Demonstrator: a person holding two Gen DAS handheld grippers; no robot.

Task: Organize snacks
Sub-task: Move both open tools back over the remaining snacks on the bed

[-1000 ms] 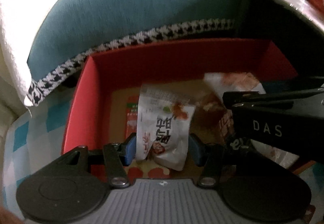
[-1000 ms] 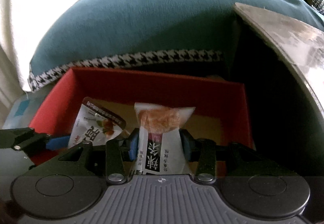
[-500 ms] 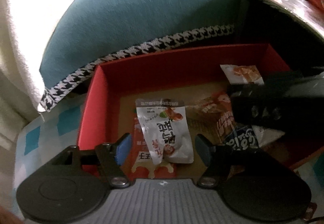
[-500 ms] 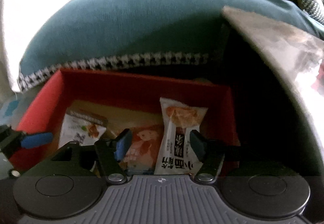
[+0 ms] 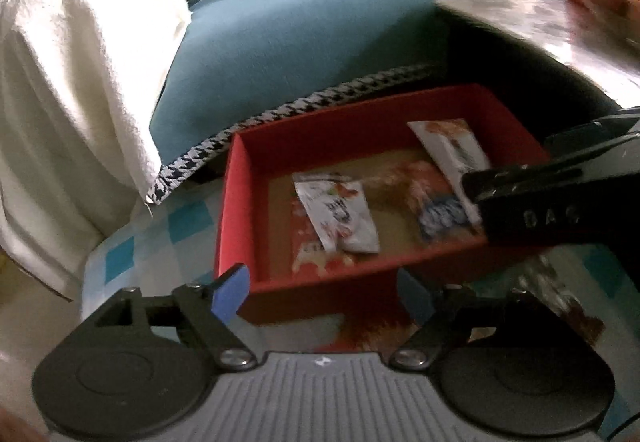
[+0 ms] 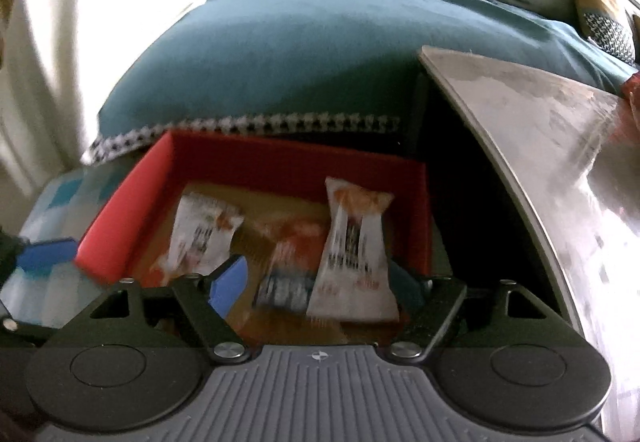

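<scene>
Snack packets blurred, print unreadable.

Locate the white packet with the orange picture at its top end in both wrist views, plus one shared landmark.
Left wrist: the white packet lies at the right of the red box, leaning toward its far corner, partly behind the right tool.
Right wrist: the same packet is centre-right, near the box's right wall, above the tool's open jaws.
Shared landmark: the houndstooth trim behind the box.
</scene>
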